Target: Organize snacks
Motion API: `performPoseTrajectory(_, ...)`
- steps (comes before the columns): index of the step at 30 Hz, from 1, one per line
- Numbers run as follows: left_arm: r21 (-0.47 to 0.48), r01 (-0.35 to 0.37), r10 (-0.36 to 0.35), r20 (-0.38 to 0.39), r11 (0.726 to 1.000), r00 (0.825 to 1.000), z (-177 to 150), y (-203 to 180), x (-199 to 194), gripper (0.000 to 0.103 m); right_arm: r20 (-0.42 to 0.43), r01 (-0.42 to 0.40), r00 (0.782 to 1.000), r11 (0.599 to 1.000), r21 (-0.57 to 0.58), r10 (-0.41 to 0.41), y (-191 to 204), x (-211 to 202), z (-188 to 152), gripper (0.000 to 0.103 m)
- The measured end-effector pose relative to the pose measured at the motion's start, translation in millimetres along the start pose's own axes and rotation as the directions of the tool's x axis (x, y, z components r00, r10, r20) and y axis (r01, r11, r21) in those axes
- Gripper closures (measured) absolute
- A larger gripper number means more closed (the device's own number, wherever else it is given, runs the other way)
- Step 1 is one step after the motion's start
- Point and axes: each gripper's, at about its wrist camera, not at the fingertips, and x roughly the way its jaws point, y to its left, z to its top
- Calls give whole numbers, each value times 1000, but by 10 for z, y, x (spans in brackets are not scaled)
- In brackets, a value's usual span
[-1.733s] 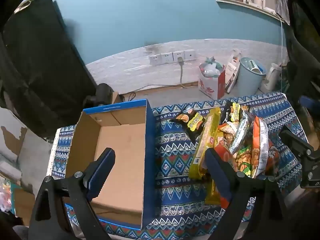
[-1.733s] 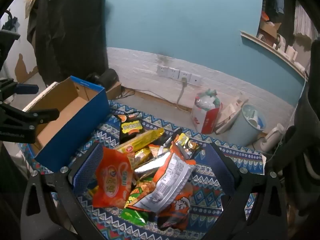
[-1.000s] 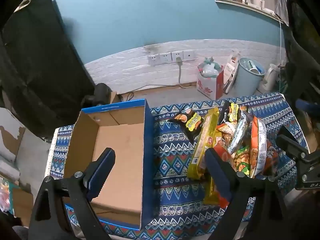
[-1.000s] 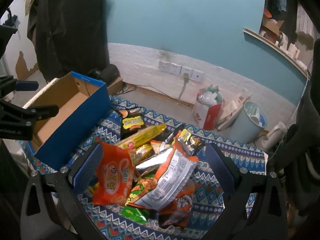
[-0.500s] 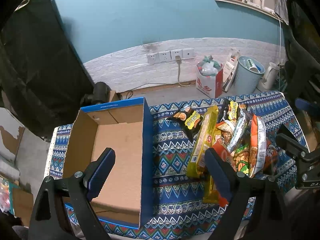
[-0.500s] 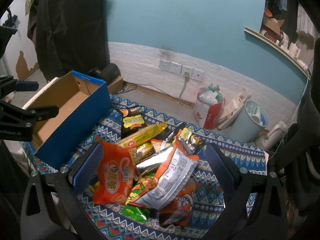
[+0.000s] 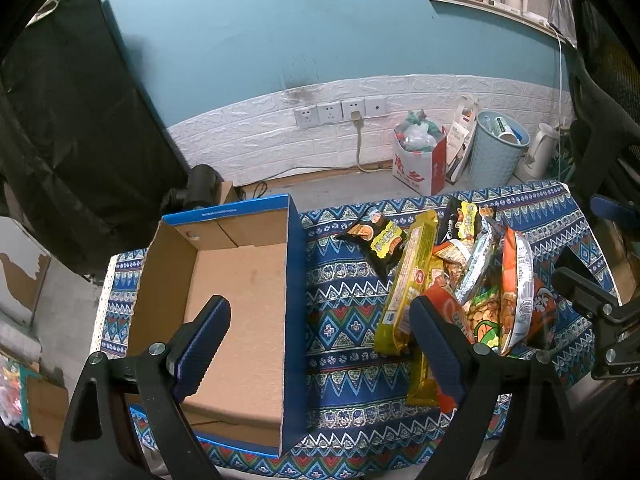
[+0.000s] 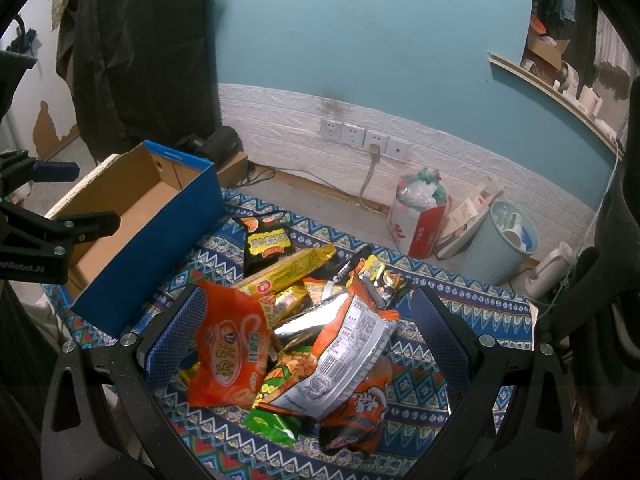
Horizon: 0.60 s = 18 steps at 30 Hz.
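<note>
Hovering with both tongs spread apart and holding nothing, over a heap of snacks that waits beside an empty box.

I keep the right gripper (image 8: pixel 304 332) above the snack pile (image 8: pixel 304 320) at 6 o'clock of its view; the cardboard box (image 7: pixel 236 300) lies at 9 o'clock under my left gripper (image 7: pixel 316 340). My worry: the bags overlap loosely, so closing on the orange packet (image 8: pixel 228 344) may drag a neighbour, or the slippery foil bag (image 8: pixel 348 344) may slide off the patterned cloth (image 7: pixel 344 312). Writing: Chinese characters on the packets, too small for me to read; "Robot.AI" on the left gripper's body.
</note>
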Motion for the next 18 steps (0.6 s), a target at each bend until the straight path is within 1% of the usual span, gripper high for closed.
performPoseTrajectory(18,6,0,0,-3,1000,1000,-20,-12,3,11,-3,1,1000,1000,0,-1,9,3,-9,3)
